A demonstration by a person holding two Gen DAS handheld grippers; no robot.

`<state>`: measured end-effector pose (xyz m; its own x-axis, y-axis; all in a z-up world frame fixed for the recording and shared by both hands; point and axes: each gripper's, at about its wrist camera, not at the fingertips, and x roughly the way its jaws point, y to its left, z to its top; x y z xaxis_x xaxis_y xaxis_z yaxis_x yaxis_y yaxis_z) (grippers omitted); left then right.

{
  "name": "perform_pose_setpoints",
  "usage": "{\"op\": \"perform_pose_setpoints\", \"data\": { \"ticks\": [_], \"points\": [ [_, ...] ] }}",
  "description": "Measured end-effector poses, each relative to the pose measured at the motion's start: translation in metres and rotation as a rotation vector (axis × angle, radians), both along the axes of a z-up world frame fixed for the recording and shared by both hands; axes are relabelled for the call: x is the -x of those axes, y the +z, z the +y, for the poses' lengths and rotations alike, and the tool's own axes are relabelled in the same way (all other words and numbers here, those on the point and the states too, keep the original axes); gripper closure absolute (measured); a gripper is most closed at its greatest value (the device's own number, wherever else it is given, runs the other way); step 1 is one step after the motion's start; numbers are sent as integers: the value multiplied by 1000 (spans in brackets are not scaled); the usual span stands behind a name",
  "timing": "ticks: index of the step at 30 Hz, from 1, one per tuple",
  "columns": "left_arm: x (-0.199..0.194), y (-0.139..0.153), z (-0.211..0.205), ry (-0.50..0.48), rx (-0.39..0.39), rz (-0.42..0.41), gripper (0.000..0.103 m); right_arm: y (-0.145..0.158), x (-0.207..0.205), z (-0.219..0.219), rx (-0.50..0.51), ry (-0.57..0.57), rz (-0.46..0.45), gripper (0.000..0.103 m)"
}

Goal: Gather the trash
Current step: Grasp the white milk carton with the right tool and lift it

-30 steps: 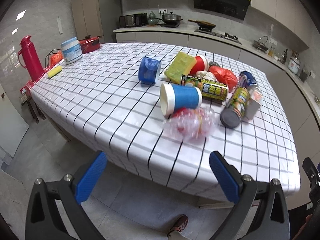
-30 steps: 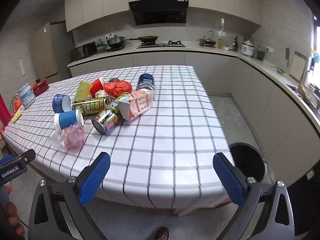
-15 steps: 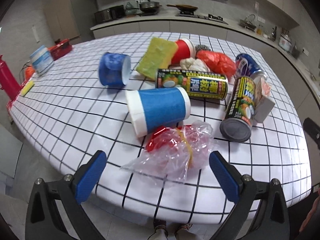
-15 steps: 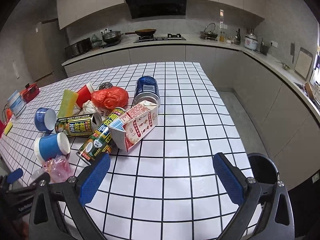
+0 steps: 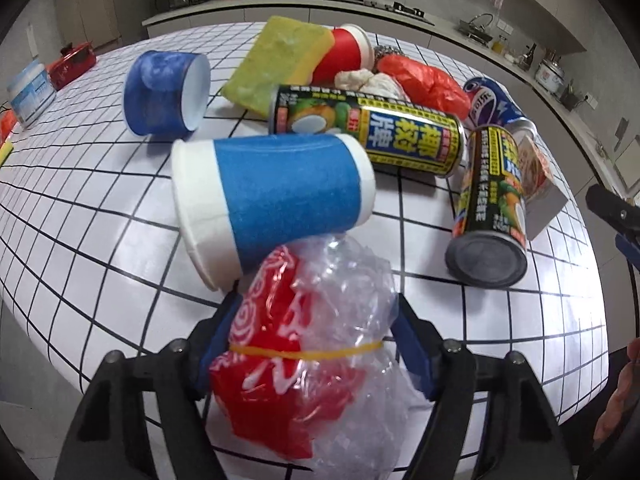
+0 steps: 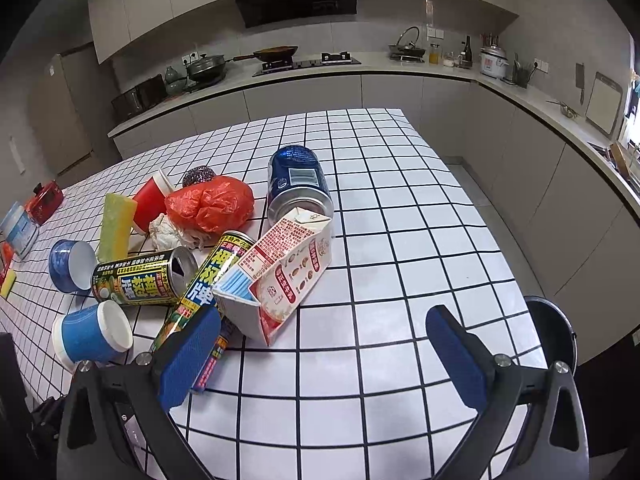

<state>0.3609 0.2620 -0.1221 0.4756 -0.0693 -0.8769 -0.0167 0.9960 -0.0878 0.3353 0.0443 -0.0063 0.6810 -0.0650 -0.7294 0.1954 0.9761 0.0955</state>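
at the near edge of the checked table (image 5: 100,216), the left gripper (image 5: 316,344) is closing around a crumpled clear plastic bag (image 5: 320,352) with red print and a yellow rubber band round its middle. the bag sits between the blue pads, which look to be just meeting its sides; no firm squeeze shows yet. it lies against the blue paper cup (image 5: 272,200), so the grip should take the bag near the rubber band, where it is bunched, and lift straight up so the cup is not dragged off the edge. the film will likely crush and slip, so the jaws should close well in before lifting.

the right gripper (image 6: 320,356) hangs wide open and empty above the table, with the milk carton (image 6: 280,276) and a yellow can (image 6: 208,280) just ahead of it. a dark bin (image 6: 552,336) stands on the floor beyond the table's right corner, partly cut off by the gripper finger. what the bag contains is hard to make out, and its underside is hidden.
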Motion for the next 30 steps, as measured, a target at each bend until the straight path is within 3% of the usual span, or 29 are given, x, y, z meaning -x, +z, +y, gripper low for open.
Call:
{"op": "perform_pose_setpoints", "data": {
  "ticks": [14,30],
  "points": [
    [-28,4,0,13,-43,-26,29,-11,-12,2,0,-1,25,0],
    [-14,9,3,-22,-6,-75,36,-15,-20,10,-17,24,19,0]
  ]
}}
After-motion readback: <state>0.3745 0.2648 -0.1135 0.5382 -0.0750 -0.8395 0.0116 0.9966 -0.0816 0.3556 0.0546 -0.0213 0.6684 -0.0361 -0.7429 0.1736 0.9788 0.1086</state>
